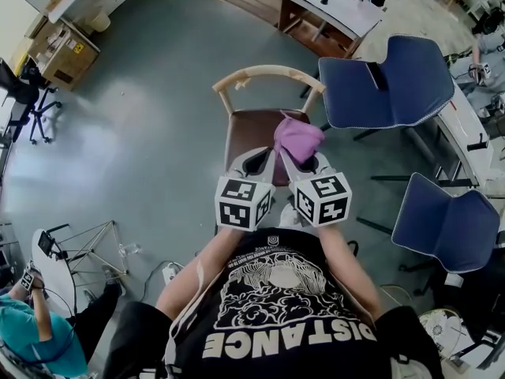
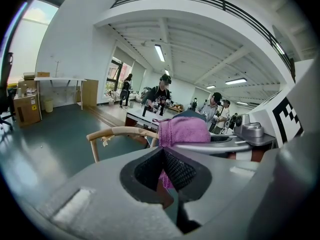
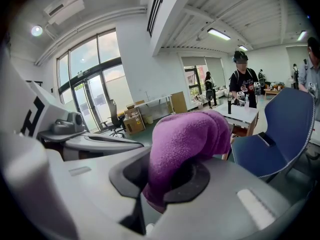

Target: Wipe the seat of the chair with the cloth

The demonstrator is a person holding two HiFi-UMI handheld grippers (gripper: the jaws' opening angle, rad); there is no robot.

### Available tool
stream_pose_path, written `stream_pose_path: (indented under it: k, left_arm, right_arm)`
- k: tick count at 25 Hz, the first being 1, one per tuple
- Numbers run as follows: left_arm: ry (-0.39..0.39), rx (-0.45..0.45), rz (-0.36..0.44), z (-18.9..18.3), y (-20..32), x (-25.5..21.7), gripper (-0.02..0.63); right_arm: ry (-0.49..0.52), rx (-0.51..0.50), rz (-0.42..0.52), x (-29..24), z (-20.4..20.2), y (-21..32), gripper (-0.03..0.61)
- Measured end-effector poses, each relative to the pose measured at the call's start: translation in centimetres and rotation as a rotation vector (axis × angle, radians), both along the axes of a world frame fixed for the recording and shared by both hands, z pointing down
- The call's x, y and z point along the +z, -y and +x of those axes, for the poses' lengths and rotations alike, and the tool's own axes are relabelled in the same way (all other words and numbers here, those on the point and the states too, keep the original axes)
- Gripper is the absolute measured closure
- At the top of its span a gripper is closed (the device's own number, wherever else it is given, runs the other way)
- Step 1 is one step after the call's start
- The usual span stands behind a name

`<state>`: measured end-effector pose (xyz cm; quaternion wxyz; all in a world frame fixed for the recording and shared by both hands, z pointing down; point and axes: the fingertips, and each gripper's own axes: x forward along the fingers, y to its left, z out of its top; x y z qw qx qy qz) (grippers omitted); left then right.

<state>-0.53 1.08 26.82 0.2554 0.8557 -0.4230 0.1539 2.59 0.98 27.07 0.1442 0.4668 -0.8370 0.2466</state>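
Note:
A wooden chair with a curved backrest (image 1: 268,73) and a brown seat (image 1: 246,133) stands right in front of me. My right gripper (image 1: 304,160) is shut on a purple cloth (image 1: 298,139), which bunches up above its jaws over the seat's right side. From the right gripper view the cloth (image 3: 187,139) fills the jaws of the right gripper (image 3: 172,176). My left gripper (image 1: 254,163) hovers beside it over the seat's near edge, shut with nothing between its pads (image 2: 177,171). Past it the left gripper view shows the cloth (image 2: 182,131) and the backrest (image 2: 120,131).
Two blue chairs (image 1: 390,81) (image 1: 442,219) stand to the right of the wooden one. A white table (image 1: 327,10) is behind it, with people at it. A cardboard box (image 1: 63,54) sits far left, a metal stand (image 1: 87,247) and a seated person (image 1: 39,338) at lower left.

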Motion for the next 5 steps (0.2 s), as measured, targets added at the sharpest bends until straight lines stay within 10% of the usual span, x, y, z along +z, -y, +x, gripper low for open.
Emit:
stream_pose_path:
  k: [5]
  left_arm:
    - [0.006,-0.009,-0.007,-0.15,0.27,0.23,0.611]
  right_arm:
    - [0.002,-0.001,0.003,-0.13,0.13,0.05,0.517]
